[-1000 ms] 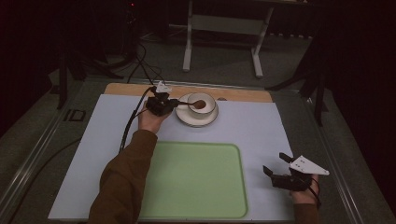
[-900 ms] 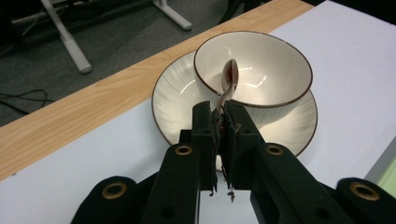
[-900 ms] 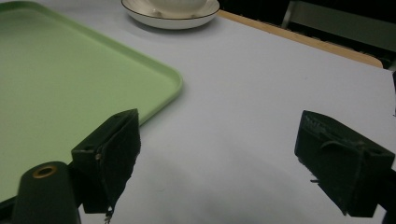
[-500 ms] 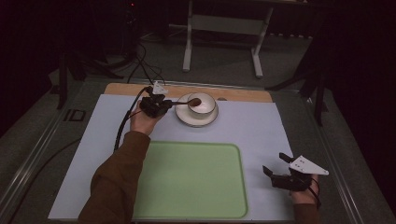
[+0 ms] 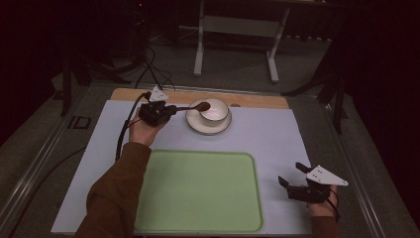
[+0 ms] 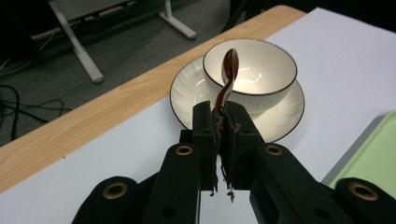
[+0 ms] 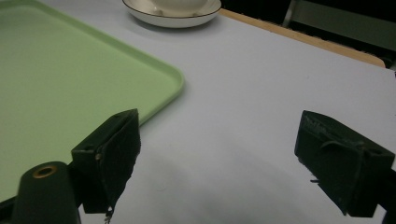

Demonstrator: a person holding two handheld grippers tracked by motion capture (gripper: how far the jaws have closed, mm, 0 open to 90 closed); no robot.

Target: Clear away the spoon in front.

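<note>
While one bowl (image 5: 214,111) sits on one saucer (image 5: 198,126), left tool (image 6: 223,122) clamps one spoon (image 6: 227,77); right tool (image 7: 219,154) gapes.

1. I saw the bowl (image 6: 252,70) as glazed ceramic, cream and glossy, with bright highlights inside and a thin dark rim line.
2. The saucer (image 6: 280,119) under it looked the same glossy ceramic, with faint ribbing.
3. The spoon (image 6: 227,77) was dark brown and shiny, catching light along its handle.
4. The left gripper (image 6: 223,135) had matt black plastic jaws with brass-coloured insets; its pads looked rough and frayed.
5. The right gripper (image 7: 233,154) was the same matt black.
6. The tray (image 5: 198,191) read as smooth, matt green plastic.
7. The mat (image 5: 277,139) looked smooth, pale and matt.
8. The far table edge (image 5: 247,98) was light wood.
9. The sleeve (image 5: 116,193) was brown cloth.
</note>
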